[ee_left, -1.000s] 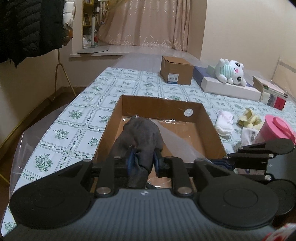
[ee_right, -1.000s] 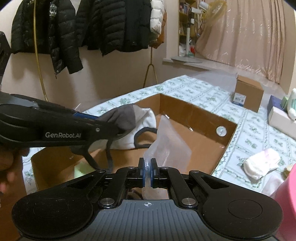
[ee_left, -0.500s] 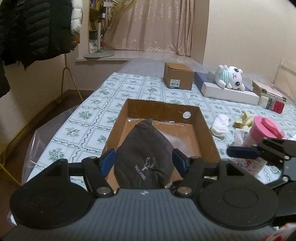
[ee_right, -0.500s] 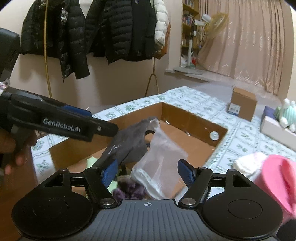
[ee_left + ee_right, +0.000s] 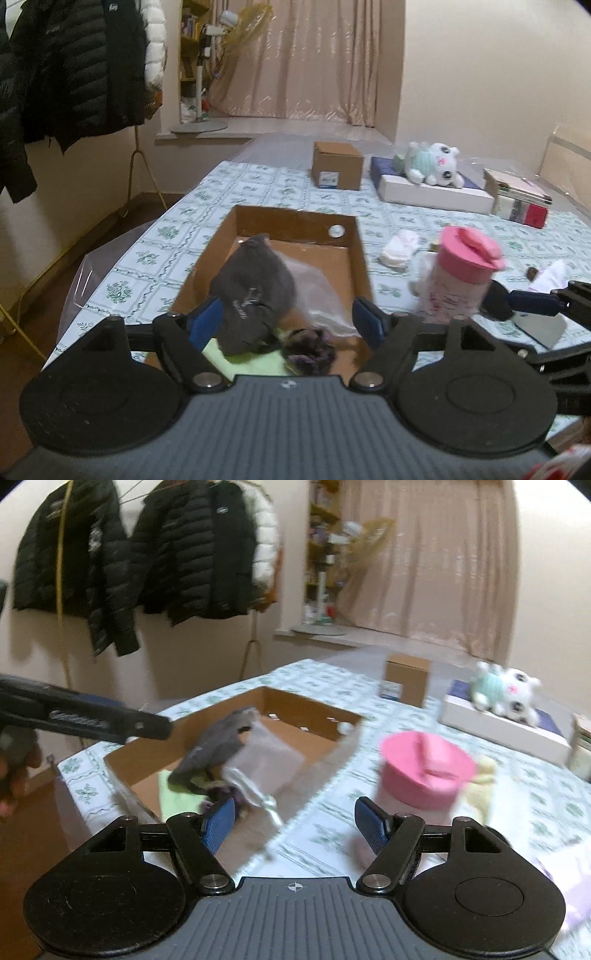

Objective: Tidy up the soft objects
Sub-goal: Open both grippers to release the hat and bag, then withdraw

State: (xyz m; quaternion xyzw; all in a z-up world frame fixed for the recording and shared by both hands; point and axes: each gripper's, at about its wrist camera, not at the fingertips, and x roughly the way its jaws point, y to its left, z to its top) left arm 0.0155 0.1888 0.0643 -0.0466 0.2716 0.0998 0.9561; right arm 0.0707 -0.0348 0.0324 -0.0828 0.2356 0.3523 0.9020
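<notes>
Nearest the cardboard box (image 5: 360, 258), both tools hang empty: the left gripper (image 5: 288, 323) has its jaws spread wide over the box's near end, and the right gripper (image 5: 295, 825) is spread just as wide beside the box's right wall. Inside the box lie a green cloth (image 5: 255, 360) and a dark purple bundle (image 5: 308, 349) at the near end, with a grey sock (image 5: 255, 291) draped over them and a clear plastic bag (image 5: 317, 291) just beside it. The sock's long axis runs along the length of the box, its rounded end pointing toward the far wall. By my reading the job is partly done: four soft things are boxed. Right of the box, past the pink-lidded cup (image 5: 467, 260), a white sock (image 5: 400, 249) and a pale yellow item (image 5: 478, 782) are not yet boxed. Farther beyond the box, a plush toy (image 5: 432, 162) rests on a flat white box (image 5: 436, 195).
</notes>
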